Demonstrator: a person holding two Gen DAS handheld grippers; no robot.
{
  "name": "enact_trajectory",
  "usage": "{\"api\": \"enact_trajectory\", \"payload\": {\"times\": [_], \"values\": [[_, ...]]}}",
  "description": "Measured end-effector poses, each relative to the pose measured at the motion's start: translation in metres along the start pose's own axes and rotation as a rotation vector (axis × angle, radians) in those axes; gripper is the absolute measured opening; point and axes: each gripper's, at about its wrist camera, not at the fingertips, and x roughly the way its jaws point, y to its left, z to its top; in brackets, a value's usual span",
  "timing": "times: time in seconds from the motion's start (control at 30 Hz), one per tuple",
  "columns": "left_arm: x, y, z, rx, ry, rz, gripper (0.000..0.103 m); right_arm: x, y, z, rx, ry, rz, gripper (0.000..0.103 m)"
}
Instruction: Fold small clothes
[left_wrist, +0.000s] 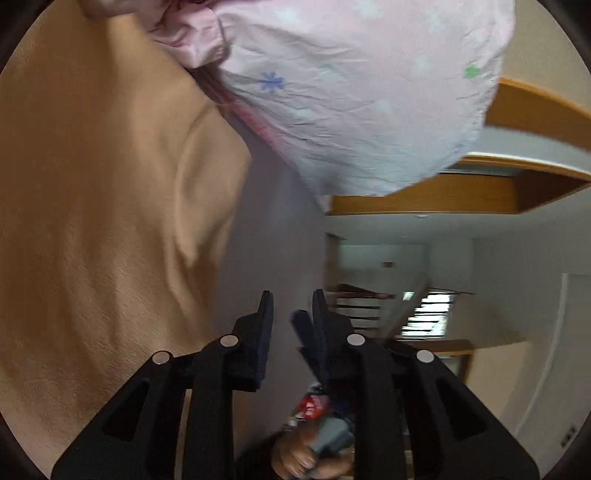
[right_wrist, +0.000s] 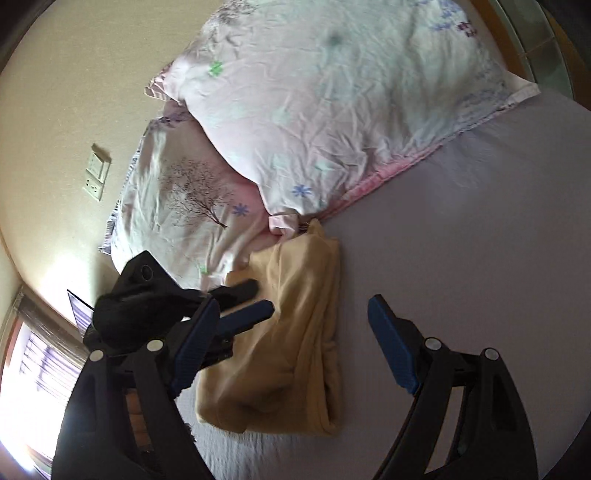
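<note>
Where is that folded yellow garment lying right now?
In the right wrist view the yellow garment lies on the bed sheet, just below the flowered pillow, with the other gripper at its left edge.

We lose the tan garment (left_wrist: 103, 221) past the left wrist view's left edge; the right gripper (left_wrist: 306, 332) behind the left one's fingers is a blur, and the lower pillow (right_wrist: 184, 206) lies partly buried under the upper pillow (right_wrist: 332, 96)

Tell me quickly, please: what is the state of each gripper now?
Left gripper: jaws slightly apart, holding nothing, beside the tan garment.
Right gripper: jaws wide open, empty, above the garment.
</note>
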Motion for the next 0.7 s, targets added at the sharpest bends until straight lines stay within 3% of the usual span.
{"api": "enact_trajectory", "payload": {"times": [0.03, 0.1, 0.13, 0.2, 0.3, 0.37, 0.47, 0.53, 0.57, 0.6, 0.7], "values": [[-0.017, -0.006, -0.002, 0.056, -0.048, -0.005, 0.026, -0.002, 0.001, 0.001, -0.009, 0.005, 0.007, 0.082], [-0.053, -0.014, -0.009, 0.156, -0.136, 0.032, 0.06, 0.001, 0.005, 0.003, -0.016, 0.025, 0.028, 0.082], [-0.072, -0.014, -0.016, 0.203, -0.184, 0.088, 0.063, 0.007, 0.008, 0.003, -0.017, 0.055, 0.053, 0.082], [-0.104, -0.013, -0.028, 0.302, -0.25, 0.25, 0.063, 0.021, 0.013, 0.003, -0.028, 0.113, 0.054, 0.082], [-0.132, 0.007, -0.045, 0.367, -0.261, 0.387, 0.063, 0.047, 0.031, -0.003, -0.101, 0.19, 0.013, 0.066], [-0.137, 0.022, -0.055, 0.387, -0.233, 0.418, 0.063, 0.066, 0.041, -0.009, -0.124, 0.247, -0.015, 0.059], [-0.127, 0.03, -0.069, 0.435, -0.18, 0.427, 0.063, 0.083, 0.042, -0.005, -0.113, 0.231, -0.113, 0.056], [-0.116, 0.026, -0.079, 0.503, -0.187, 0.458, 0.063, 0.094, 0.039, 0.002, -0.109, 0.211, -0.163, 0.051], [-0.112, 0.025, -0.084, 0.545, -0.194, 0.483, 0.063, 0.1, 0.039, 0.003, -0.117, 0.221, -0.162, 0.042], [-0.11, 0.025, -0.086, 0.556, -0.192, 0.491, 0.063, 0.109, 0.041, 0.004, -0.154, 0.234, -0.192, 0.005], [-0.091, 0.031, -0.083, 0.547, -0.146, 0.502, 0.063, 0.113, 0.039, 0.018, -0.172, 0.17, -0.257, 0.005]]}}
